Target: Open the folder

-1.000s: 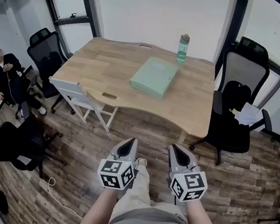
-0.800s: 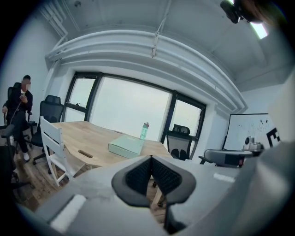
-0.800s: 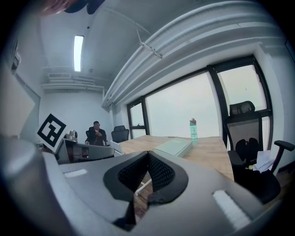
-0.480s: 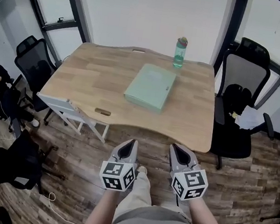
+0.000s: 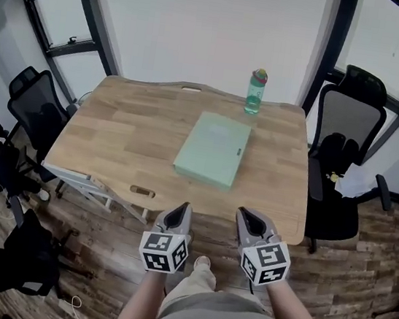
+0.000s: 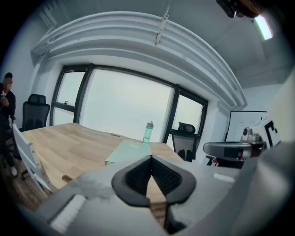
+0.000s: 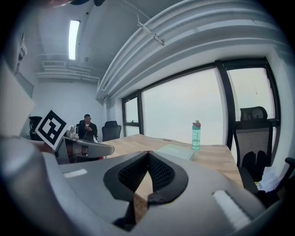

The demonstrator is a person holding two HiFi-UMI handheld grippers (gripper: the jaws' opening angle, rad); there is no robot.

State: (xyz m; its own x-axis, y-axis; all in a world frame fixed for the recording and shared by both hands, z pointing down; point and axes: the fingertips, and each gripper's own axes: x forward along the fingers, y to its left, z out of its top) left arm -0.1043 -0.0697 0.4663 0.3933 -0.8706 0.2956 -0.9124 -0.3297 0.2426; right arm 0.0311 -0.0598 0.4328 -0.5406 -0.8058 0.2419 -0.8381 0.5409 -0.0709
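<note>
Clearly nothing had been taken hold of. The left gripper [image 5: 182,206] and the right gripper [image 5: 242,212] hung side by side over the wooden floor, just short of the near edge of the desk [image 5: 115,128]. Each gripper's own view showed its jaws together, tips meeting, with nothing caught between them.

The folder [image 5: 213,148] lay closed and flat on the desk, a little right of the middle and well apart from both grippers. A green bottle [image 5: 255,91] stood beyond it at the far edge, not touching it.

The folder was pale green, and its near edge showed some thickness, so it was probably a stiff board binder or box file rather than a thin paper sleeve. By that reading the whole thing would be fairly heavy, while the top cover alone would be light and rigid and would swing as one flat panel. Its surface looked smooth, and on bare wood it could slide away under a sideways push. A small dark mark sat near its right edge, too small to tell whether it was a clasp, a label or a finger hole. Which long edge was the spine could not be told.

The best hold would likely be the free edge of the top cover, opposite the spine. One gripper's jaws would part and pinch that thin lip, while the other steadied the body of the folder. A slip would be the main risk, since the lip lay close against the pages or base below.
</note>
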